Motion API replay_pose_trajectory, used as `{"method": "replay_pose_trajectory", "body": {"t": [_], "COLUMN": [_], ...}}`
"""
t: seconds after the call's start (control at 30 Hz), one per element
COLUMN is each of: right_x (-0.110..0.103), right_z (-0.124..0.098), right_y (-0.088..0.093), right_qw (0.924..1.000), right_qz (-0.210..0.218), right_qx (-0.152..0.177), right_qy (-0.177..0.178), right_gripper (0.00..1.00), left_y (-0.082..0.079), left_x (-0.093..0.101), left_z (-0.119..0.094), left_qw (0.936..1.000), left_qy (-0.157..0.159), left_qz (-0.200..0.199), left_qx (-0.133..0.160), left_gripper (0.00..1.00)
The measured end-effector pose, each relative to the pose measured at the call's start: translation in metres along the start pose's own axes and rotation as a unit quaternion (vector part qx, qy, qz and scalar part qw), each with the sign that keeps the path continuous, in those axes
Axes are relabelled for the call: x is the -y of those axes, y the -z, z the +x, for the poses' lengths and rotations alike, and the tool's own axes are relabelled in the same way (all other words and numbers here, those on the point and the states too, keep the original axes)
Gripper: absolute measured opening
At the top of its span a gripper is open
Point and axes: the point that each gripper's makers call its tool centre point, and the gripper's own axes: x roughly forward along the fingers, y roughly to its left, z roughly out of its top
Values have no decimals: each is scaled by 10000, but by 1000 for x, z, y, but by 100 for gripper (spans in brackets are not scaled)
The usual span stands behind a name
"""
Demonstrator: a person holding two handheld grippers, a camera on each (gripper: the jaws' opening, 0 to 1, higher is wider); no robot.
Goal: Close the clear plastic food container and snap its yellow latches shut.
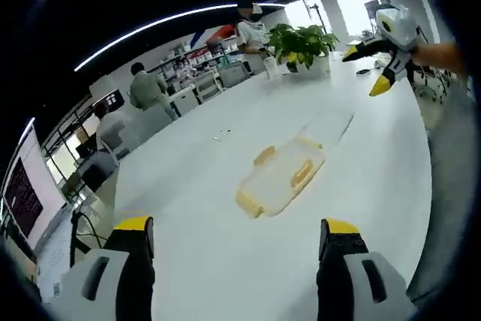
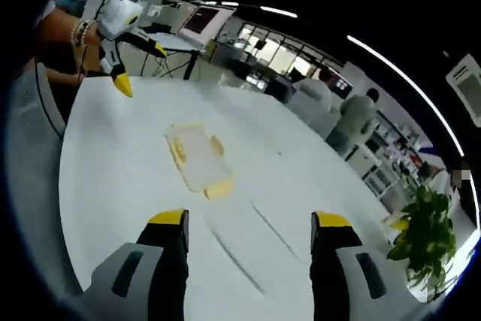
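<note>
So the left hand-held gripper [image 1: 237, 242] has its yellow-tipped jaws spread wide, nothing between them. The clear rectangular plastic food container with yellow latches [image 1: 280, 175] lies flat on the white desk [image 1: 225, 261], at about 12 o'clock ahead. The right hand-held gripper [image 2: 249, 232] is gaping too, container at 11 o'clock.
</note>
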Motion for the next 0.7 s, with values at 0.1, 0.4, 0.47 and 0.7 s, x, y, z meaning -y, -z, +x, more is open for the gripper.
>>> {"method": "replay_pose_trajectory", "body": {"t": [0.1, 0.4, 0.47, 0.7], "right_x": [4, 6, 7, 7], "right_z": [13, 54, 63, 88], "right_y": [-6, -14, -17, -28], "right_qw": [9999, 9961, 9951, 9931], "right_qz": [-134, -765, -862, -946], "right_qx": [42, -32, -36, 87], "right_qy": [-90, -428, -476, -687], "right_gripper": [64, 63, 62, 62], "left_y": [1, -8, -10, -15], "left_x": [-7, -17, -19, -16], "left_z": [11, 43, 51, 84], "left_qw": [9992, 9955, 9938, 9839], "left_qy": [-32, 159, 213, 541], "left_qz": [382, 919, 1077, 1684], "left_qx": [-95, -139, -195, -275], "left_gripper": [86, 83, 82, 82]}}
